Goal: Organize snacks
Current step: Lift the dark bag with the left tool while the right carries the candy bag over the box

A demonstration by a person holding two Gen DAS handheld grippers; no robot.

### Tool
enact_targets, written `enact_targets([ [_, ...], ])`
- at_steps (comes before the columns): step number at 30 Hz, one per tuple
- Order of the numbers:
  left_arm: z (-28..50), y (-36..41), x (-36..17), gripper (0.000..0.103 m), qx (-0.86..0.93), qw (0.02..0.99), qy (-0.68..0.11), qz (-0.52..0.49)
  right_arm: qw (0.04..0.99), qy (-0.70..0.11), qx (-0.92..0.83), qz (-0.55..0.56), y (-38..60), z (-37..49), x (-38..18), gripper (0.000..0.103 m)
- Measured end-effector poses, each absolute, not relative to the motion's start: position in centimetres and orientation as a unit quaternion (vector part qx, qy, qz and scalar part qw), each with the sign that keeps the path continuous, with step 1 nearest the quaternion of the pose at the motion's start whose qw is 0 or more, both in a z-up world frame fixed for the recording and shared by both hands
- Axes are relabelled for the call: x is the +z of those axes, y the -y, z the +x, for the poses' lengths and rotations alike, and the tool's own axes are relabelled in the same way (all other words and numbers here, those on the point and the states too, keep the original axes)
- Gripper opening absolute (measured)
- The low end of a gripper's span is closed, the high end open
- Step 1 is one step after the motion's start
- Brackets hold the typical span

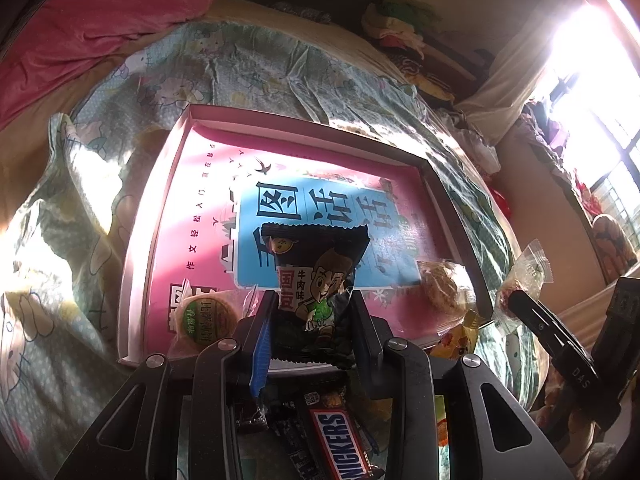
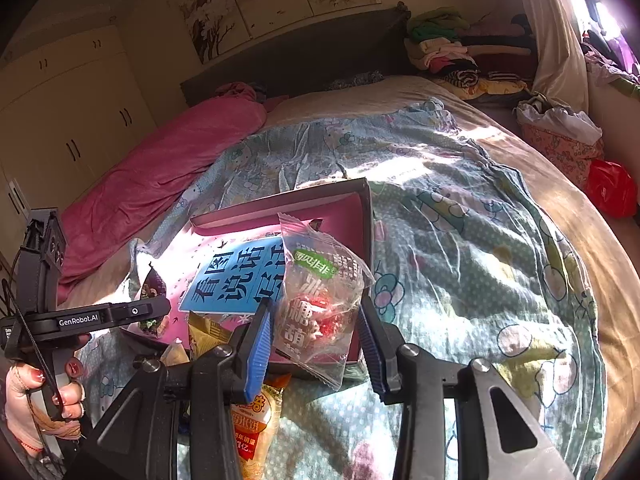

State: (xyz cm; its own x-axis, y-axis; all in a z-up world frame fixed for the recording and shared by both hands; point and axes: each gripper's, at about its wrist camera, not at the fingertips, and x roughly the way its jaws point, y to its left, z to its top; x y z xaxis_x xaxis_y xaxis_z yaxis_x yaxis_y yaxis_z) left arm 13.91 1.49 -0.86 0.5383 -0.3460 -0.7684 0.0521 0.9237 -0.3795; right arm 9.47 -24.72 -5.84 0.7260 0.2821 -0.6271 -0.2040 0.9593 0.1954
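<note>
Home bedroom, bed with cartoon quilt, wardrobe

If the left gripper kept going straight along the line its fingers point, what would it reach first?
Most likely the pink box. The left gripper is shut on a black snack packet and angles down over the box's printed floor, so the packet's top edge would probably touch there first; depth is hard to judge.

The black glossy foil snack packet crinkles and catches light. The clear thin plastic candy wrapper is shiny and creased. The pink shallow cardboard box looks smooth, faintly sheened. The pale printed cotton bedsheet is matt, wrinkled cloth. The pink blanket looks soft and plush.
</note>
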Motion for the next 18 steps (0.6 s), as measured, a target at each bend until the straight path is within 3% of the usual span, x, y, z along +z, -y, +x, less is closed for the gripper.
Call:
enact_targets([
  [18, 15.2, 0.0, -1.8, 0.035, -0.107, 0.867, -0.472, -0.121, 0.922, -0.364, 0.129, 0.039, 24.3, 11.6, -7.2, 0.041],
])
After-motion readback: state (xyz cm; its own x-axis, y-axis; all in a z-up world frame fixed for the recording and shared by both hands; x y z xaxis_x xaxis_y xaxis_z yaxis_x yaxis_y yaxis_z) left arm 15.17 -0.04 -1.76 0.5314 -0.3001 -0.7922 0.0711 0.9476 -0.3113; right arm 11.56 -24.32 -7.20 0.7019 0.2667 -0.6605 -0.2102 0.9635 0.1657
